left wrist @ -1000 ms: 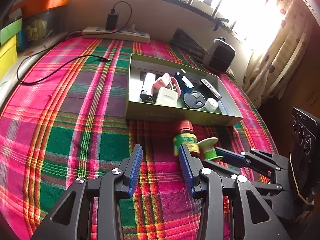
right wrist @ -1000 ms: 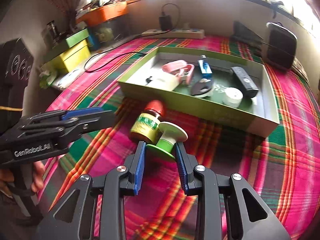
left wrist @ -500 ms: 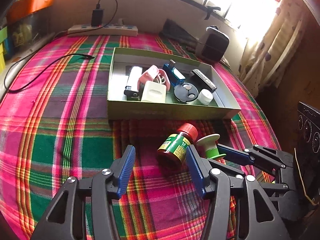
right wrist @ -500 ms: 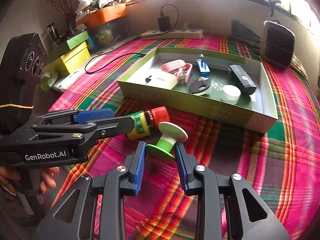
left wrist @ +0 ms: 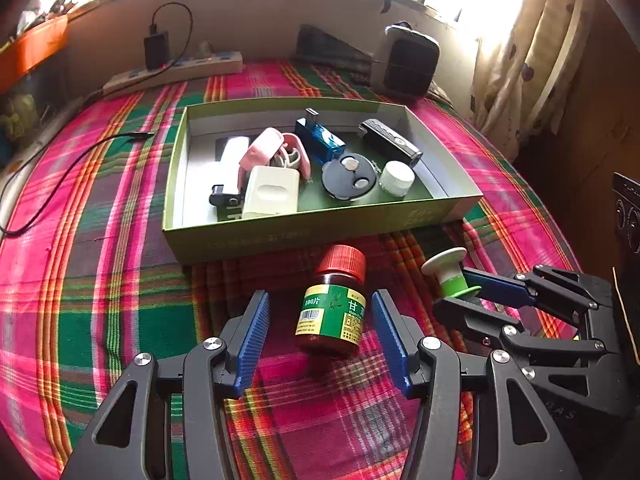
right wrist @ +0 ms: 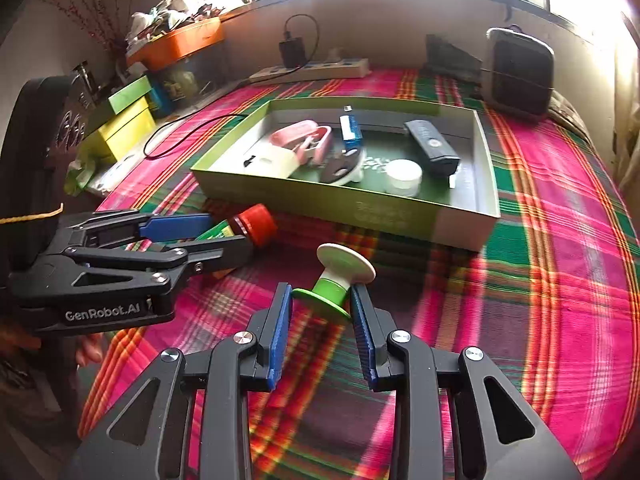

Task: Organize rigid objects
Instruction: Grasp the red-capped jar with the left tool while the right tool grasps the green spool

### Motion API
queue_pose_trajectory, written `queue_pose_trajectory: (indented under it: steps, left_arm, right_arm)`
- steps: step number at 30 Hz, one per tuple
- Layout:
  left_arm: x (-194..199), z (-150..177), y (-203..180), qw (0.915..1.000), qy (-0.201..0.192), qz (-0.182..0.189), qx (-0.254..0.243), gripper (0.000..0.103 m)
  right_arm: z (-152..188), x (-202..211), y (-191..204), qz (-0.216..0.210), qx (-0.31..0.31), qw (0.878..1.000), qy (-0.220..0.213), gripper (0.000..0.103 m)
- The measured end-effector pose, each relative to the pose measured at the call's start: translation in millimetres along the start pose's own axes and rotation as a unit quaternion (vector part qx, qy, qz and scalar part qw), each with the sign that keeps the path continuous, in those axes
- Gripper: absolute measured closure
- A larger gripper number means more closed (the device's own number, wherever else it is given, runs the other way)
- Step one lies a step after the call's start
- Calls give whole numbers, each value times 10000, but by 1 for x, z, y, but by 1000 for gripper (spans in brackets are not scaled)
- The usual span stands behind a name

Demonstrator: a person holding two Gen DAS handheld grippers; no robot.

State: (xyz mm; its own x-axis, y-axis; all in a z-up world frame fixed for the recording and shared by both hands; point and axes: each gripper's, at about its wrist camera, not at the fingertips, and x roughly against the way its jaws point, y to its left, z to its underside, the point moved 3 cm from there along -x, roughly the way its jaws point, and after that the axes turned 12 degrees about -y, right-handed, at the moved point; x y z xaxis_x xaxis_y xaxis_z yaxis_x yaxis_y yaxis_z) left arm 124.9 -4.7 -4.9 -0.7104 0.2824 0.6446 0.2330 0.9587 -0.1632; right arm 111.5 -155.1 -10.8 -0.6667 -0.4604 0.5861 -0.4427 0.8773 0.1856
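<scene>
A brown pill bottle (left wrist: 332, 312) with a red cap and green label lies on the plaid cloth just in front of the green box (left wrist: 312, 236). My left gripper (left wrist: 316, 320) is open, its blue pads on either side of the bottle, not touching. The bottle also shows in the right wrist view (right wrist: 244, 226) between the left fingers. My right gripper (right wrist: 322, 312) is shut on a green and white spool (right wrist: 340, 280), held tilted beside the bottle; the spool also shows in the left wrist view (left wrist: 450, 272).
The box (right wrist: 400, 216) holds several items: a pink case, white block, blue USB stick, black remote, round black disc, white cap. A power strip (left wrist: 172, 72), black cable (left wrist: 72, 160) and black speaker (left wrist: 408, 64) lie behind it. Yellow and green boxes (right wrist: 120, 124) stand at left.
My left gripper has swung right so the bottle now lies between its open pads. The bottle has turned, cap toward the box. The right gripper keeps holding the spool.
</scene>
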Motion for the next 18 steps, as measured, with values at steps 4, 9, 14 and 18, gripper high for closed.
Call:
queue_pose_trajectory:
  steps: [4,9,14,18]
  left_arm:
    - [1,1,-5,10000,15,78,40,51]
    - [-3,3,-3,9999,50,-87,108,51]
    - [-4,3,-6,9999,54,-63,75,51]
    - [-7,4,-9,10000,57,-56,41,51]
  right_arm:
    - [0,1,-5,25,-40,10000,-7,72]
    - [1,0,-8,47,-33,10000,4,72]
    - [1,0,-9,68,-6,10000,-18,72]
    - [1,0,-10,79,-1,10000,-28,72]
